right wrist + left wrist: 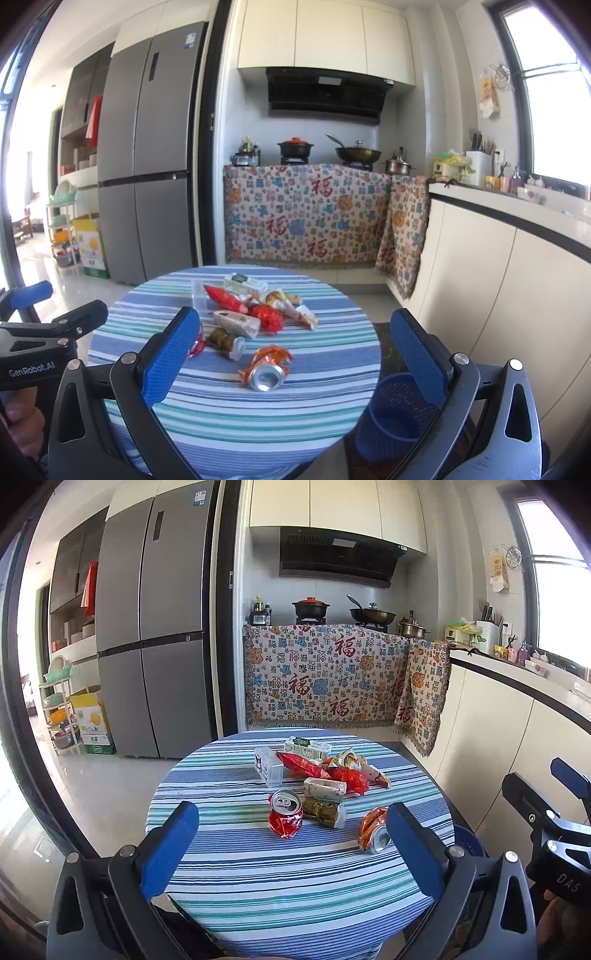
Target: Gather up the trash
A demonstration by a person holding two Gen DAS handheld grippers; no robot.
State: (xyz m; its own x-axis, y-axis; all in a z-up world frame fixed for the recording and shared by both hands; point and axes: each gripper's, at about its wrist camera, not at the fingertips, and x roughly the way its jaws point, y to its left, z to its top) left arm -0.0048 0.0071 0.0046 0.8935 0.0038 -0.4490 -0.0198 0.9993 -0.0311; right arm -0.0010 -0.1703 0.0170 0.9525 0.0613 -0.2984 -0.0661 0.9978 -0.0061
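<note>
Starting point, left wrist view: I judge nothing collected yet; all the trash sits on the striped table (258, 886).
Left gripper (291, 845): jaws spread wide, holding nothing, hovering at the table's near edge.
Red can (285, 814): crushed, upright, just ahead between my jaws.
Orange can (373, 830): dented, on its side, partly behind the right-hand finger.
Wrapper heap (325, 771): cartons, red packets, farther ahead, touching one another.

Right wrist view, right gripper (295, 354): jaws spread, empty.
Orange can (267, 369): straight ahead between the jaws, open end towards me.
Blue basket (395, 417): on the floor beside the table, by the right-hand finger; looks empty, so everything is left to do.
</note>
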